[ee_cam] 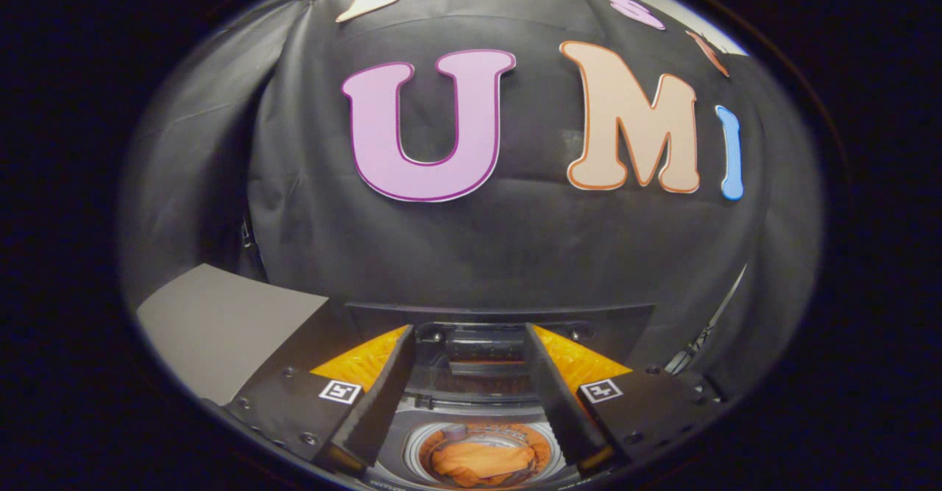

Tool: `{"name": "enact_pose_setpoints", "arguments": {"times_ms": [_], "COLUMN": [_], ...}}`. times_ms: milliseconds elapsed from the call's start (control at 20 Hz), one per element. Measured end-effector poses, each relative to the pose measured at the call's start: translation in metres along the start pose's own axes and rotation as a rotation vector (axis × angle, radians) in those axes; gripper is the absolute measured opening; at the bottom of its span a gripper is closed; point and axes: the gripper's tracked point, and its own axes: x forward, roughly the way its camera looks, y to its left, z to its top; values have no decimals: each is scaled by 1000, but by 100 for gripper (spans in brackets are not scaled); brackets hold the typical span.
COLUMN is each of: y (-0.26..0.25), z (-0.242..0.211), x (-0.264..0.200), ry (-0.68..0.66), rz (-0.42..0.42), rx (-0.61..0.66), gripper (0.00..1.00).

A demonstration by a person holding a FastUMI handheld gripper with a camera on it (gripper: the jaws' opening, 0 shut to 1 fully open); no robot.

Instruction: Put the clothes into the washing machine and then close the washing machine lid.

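the gripper (471, 395) is held with fingers apart and nothing between them. the clothes (482, 461) are seen inside the washer (412, 443) drum, below the fingertips; the raised lid (500, 318) stands just beyond them.

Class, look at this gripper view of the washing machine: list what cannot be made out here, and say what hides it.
- Washing machine front and sides: hidden by the open gripper fingers.
- Orange clothes in the drum: too bunched to count the pieces.
- Lid: standing open at the back, its hinges too dark to make out.
- Grey surface: cut off at the edge.
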Motion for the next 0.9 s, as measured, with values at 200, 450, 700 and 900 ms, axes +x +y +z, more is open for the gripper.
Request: {"name": "enact_pose_setpoints", "arguments": {"times_ms": [200, 450, 700, 900], "y": [-6, -7, -6, -6], "z": [6, 9, 7, 3], "x": [32, 72, 88, 86], "ry": [-8, -10, -6, 1], "rz": [-10, -7, -9, -15], "rx": [4, 49, 25, 30], "gripper": [92, 92, 92, 93]}}
